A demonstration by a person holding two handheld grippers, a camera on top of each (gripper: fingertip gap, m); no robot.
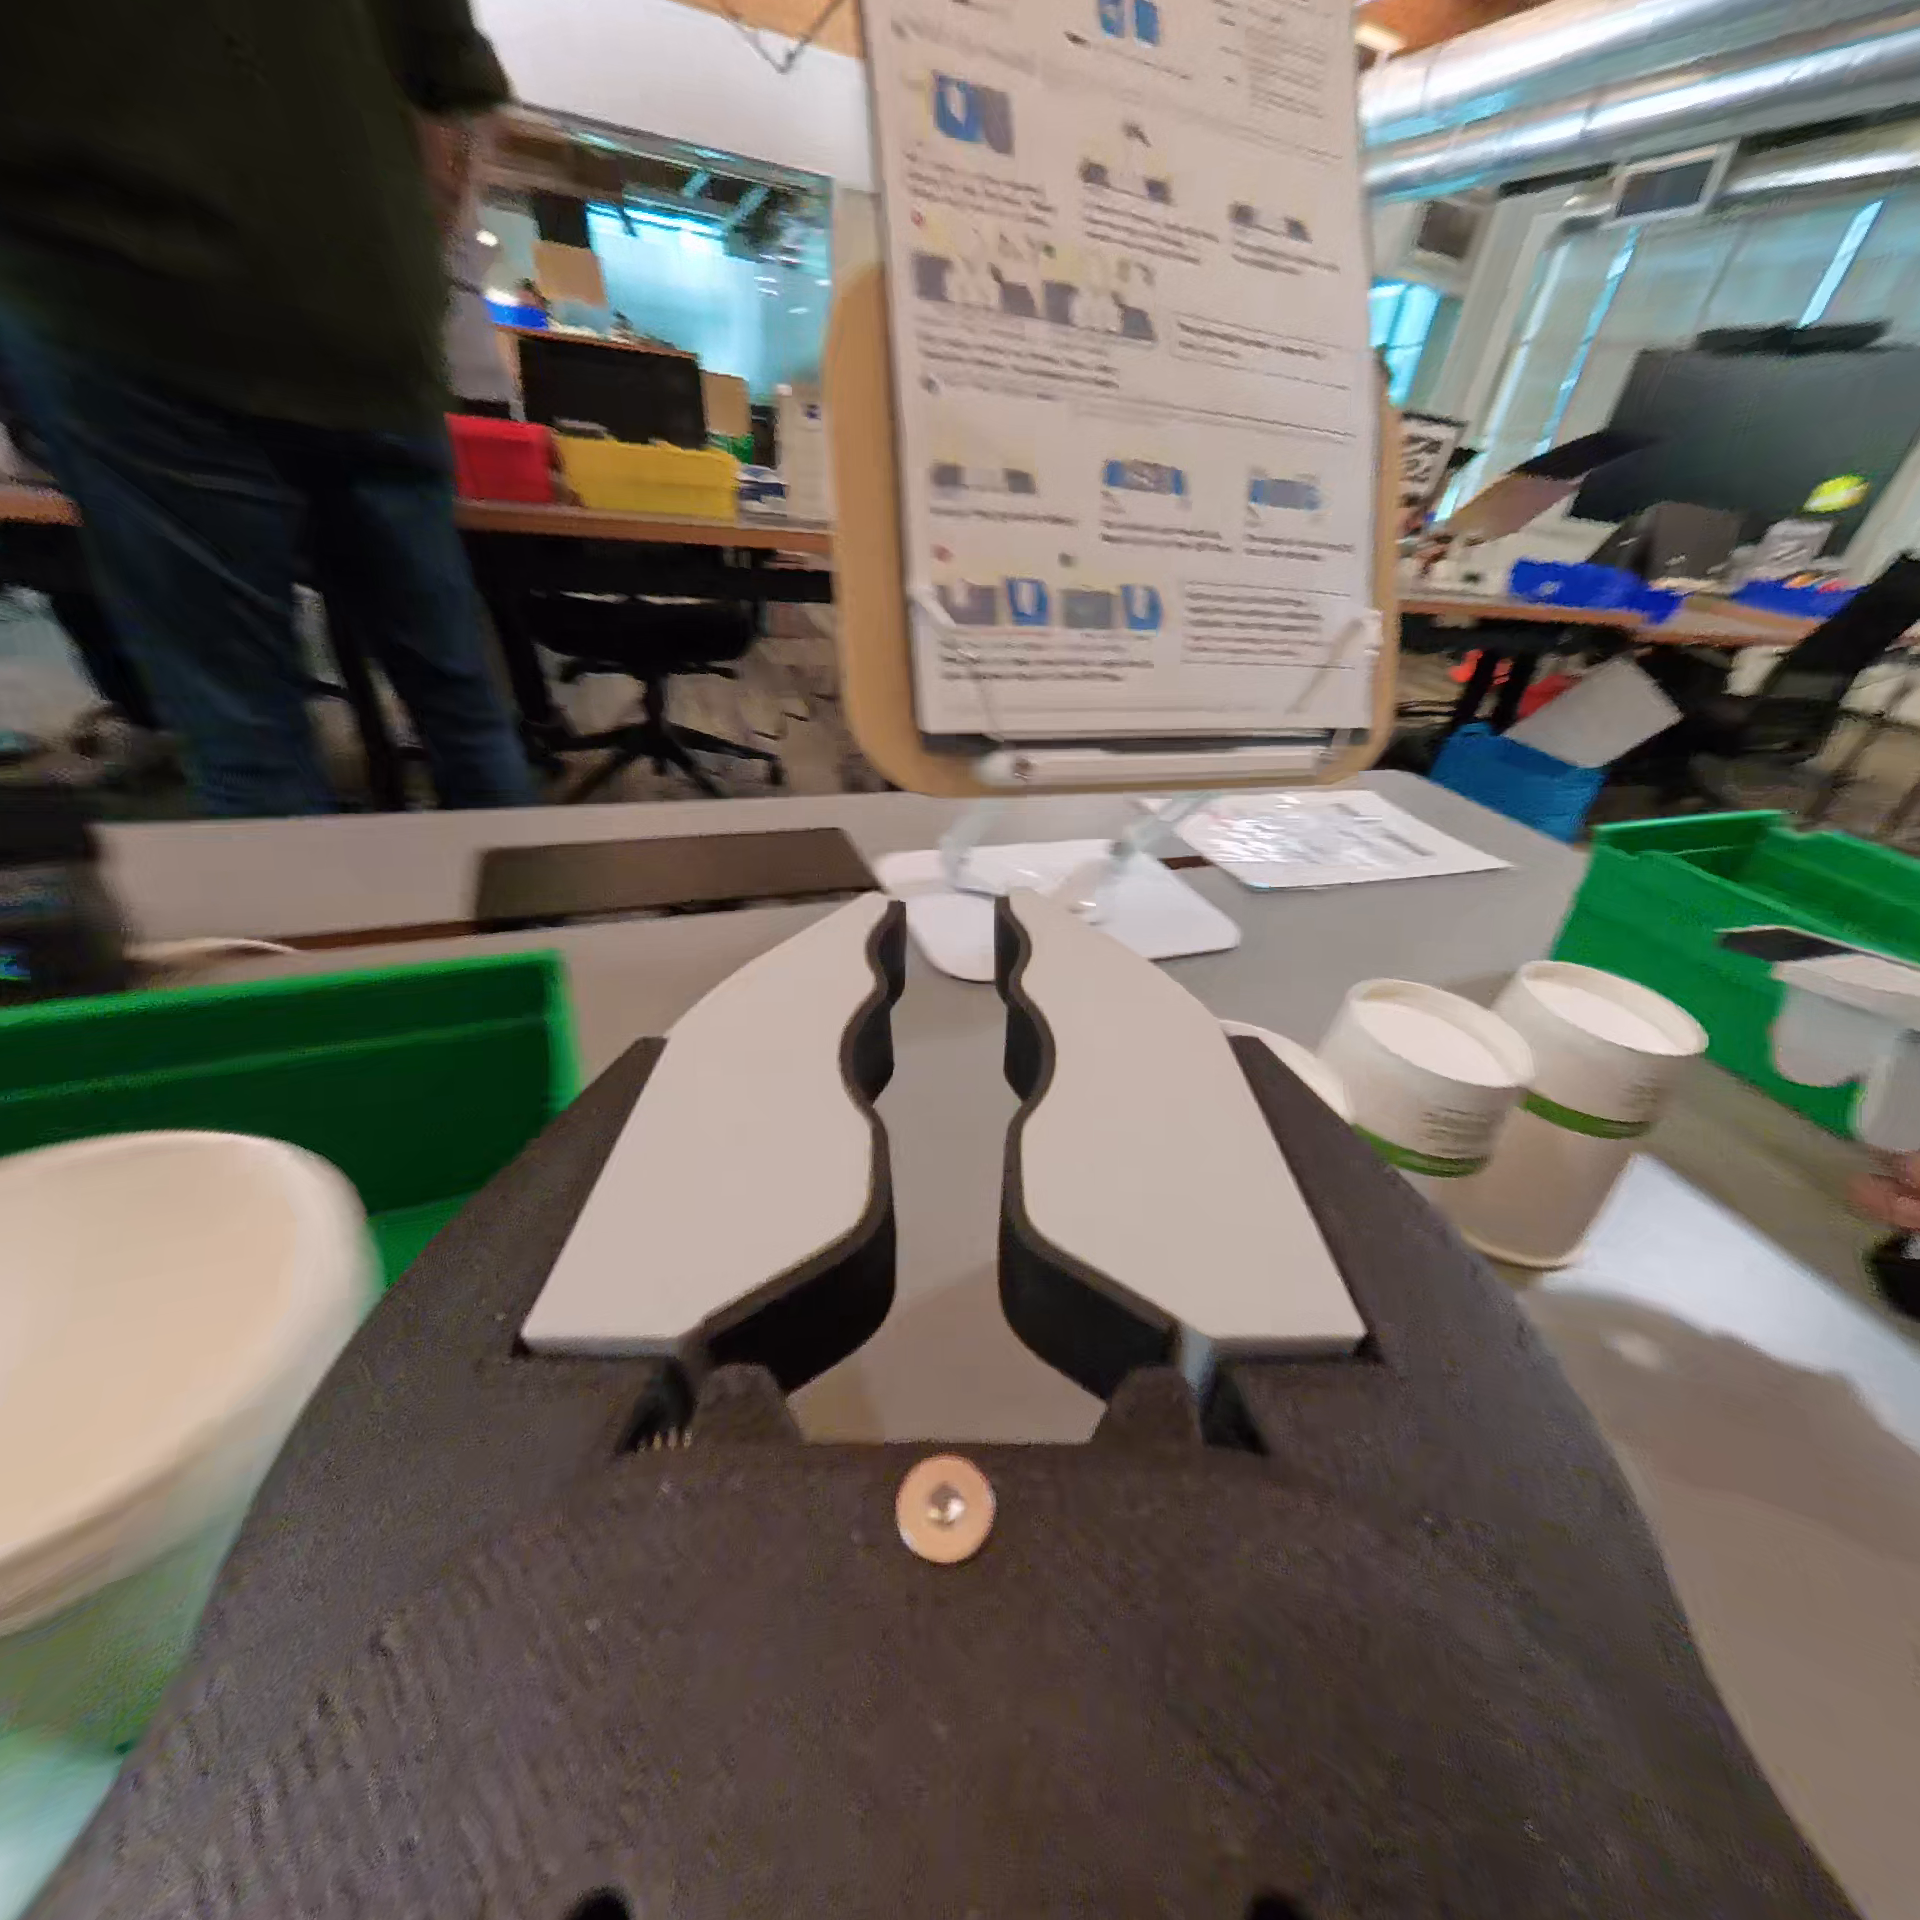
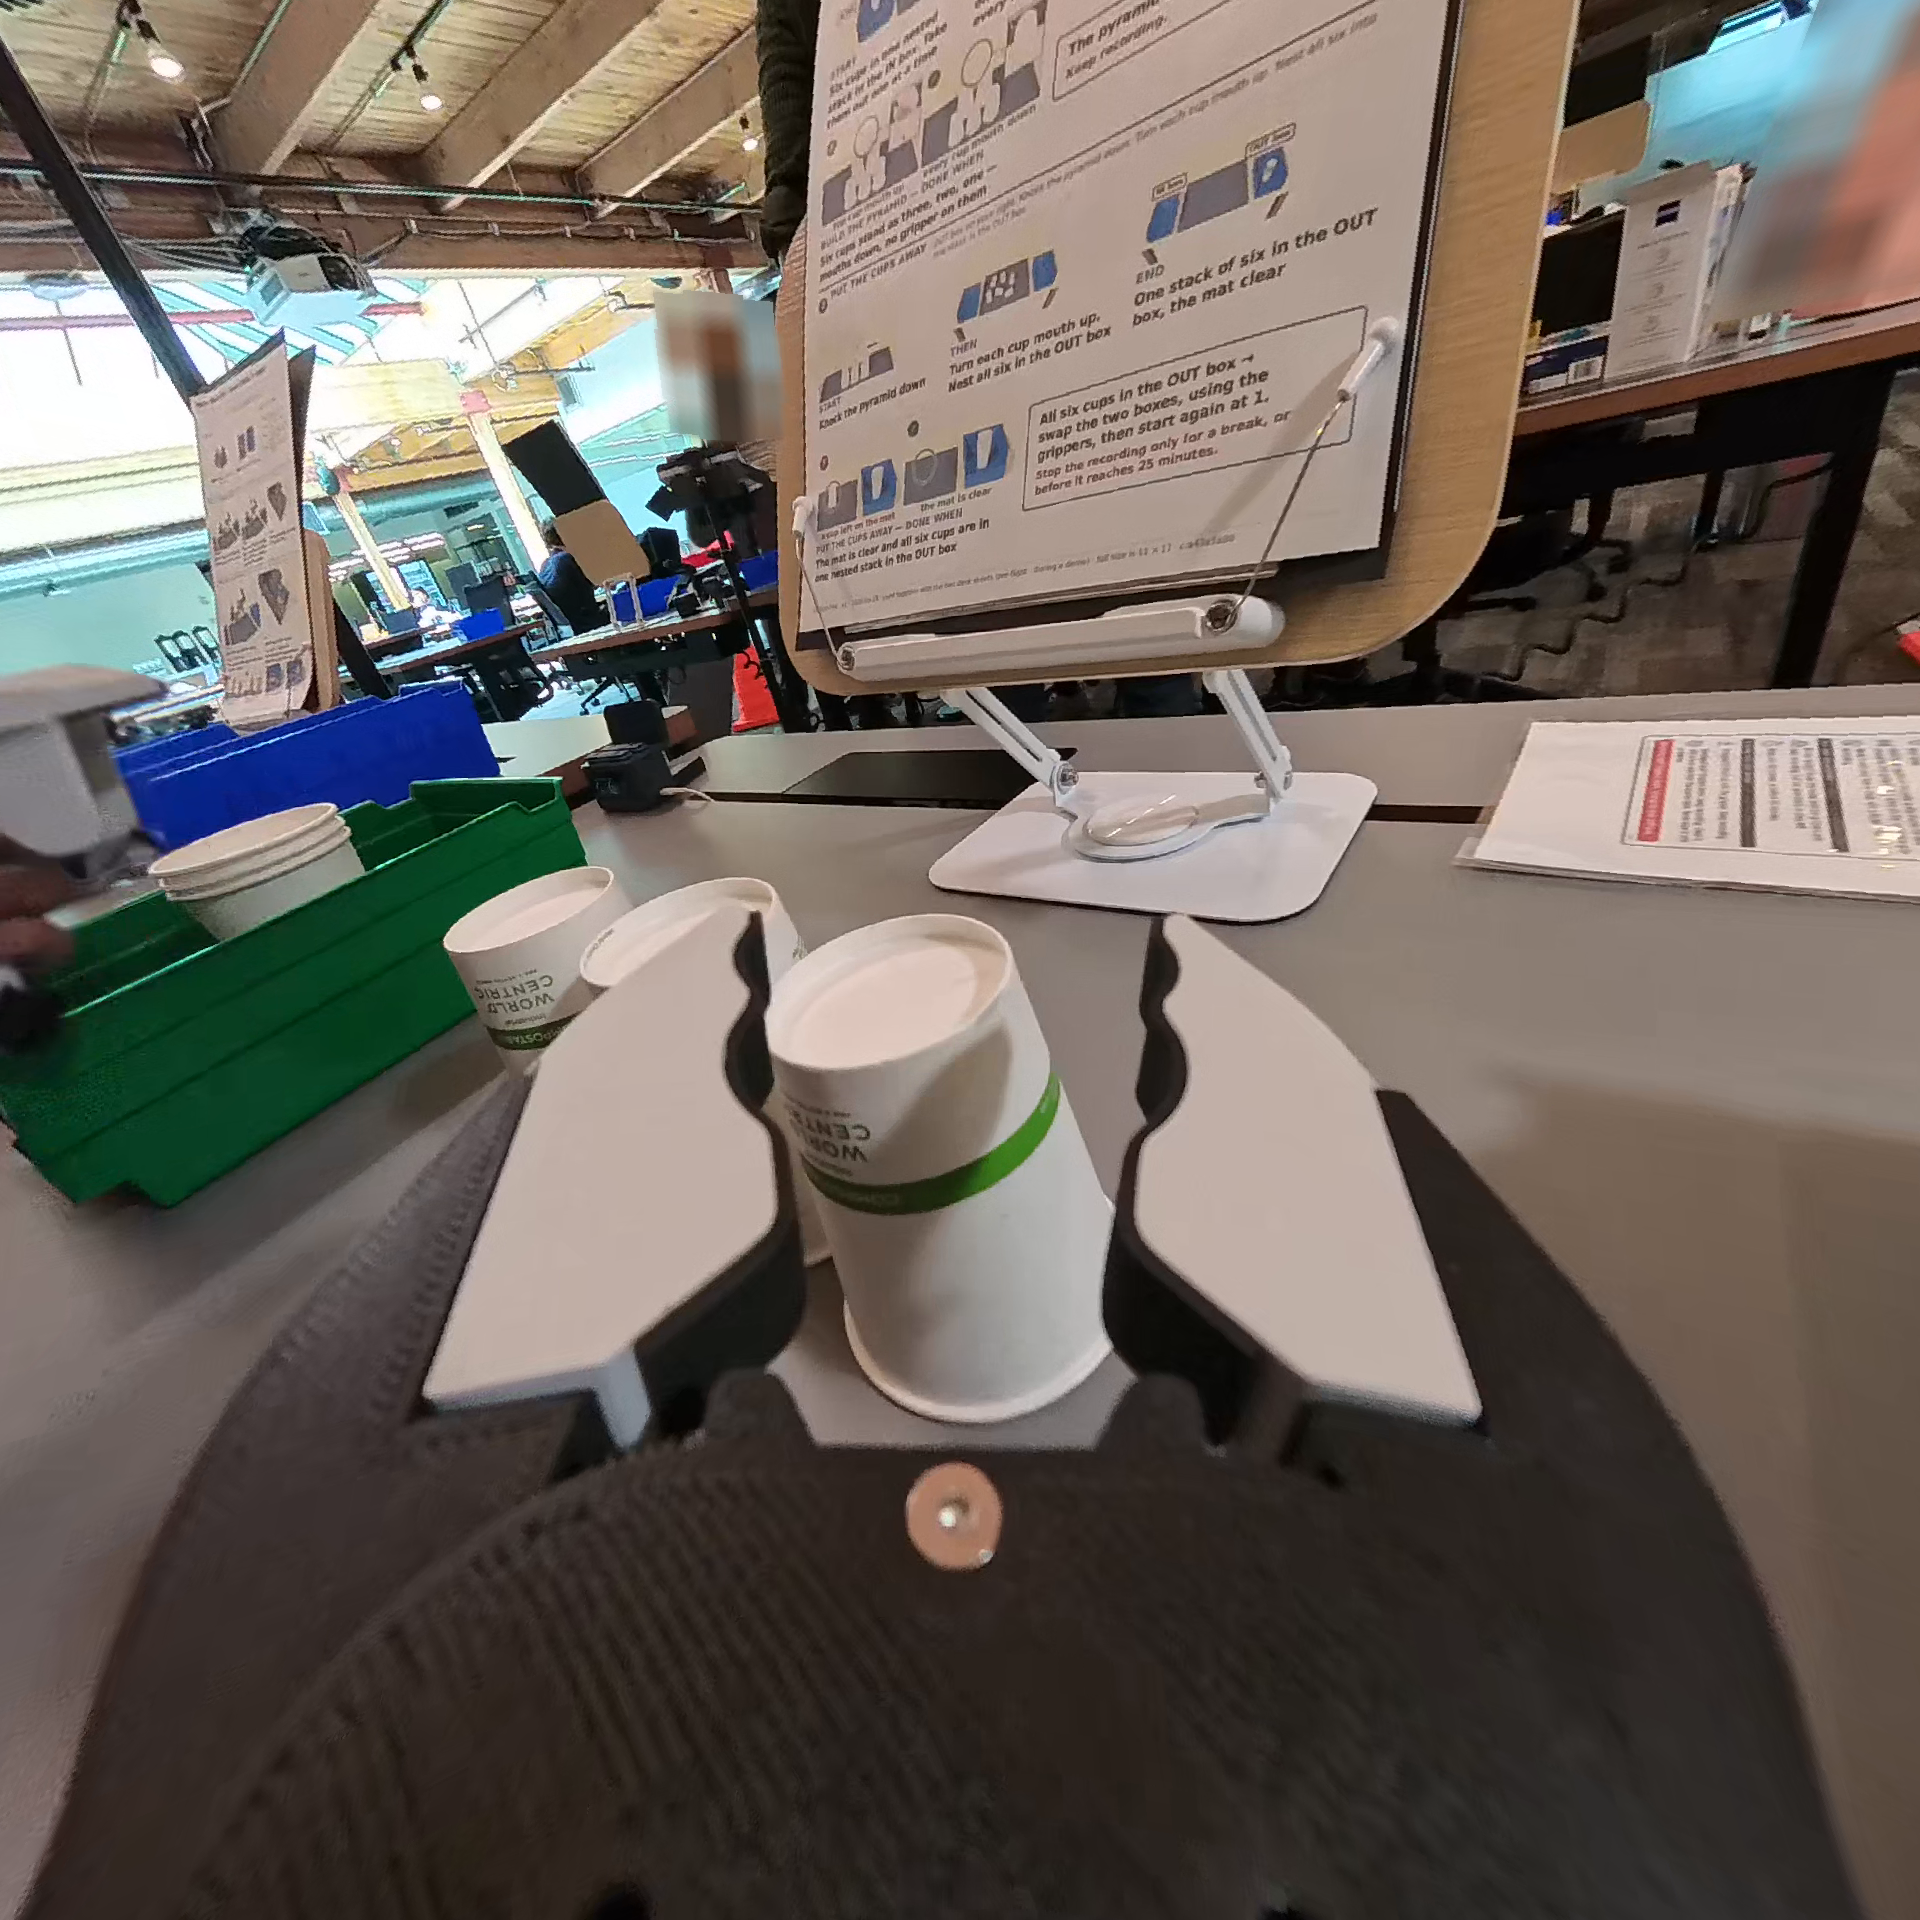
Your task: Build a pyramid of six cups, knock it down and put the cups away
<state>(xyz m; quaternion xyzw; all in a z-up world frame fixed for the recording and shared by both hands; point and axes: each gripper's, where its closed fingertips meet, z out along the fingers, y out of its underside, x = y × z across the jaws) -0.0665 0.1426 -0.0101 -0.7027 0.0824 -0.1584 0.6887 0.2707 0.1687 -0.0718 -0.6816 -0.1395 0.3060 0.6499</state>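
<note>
Grey table (image 2: 1558, 1039) in a busy workshop. Green bin (image 2: 260, 1018) at left, with stacked cups (image 2: 260, 862) inside. Left gripper (image 1: 948, 925) narrowly parted, empty. Two upturned cups (image 1: 1507, 1081) beside it. Right gripper (image 2: 956, 956) spread around an upside-down paper cup (image 2: 935, 1143). Document stand (image 2: 1143, 831) behind.

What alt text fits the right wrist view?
The right tool is open around an upside-down paper cup on a grey table. Two more upside-down cups stand just beyond to the left, beside a green bin holding stacked cups. A sheet on a stand stands behind.
</note>
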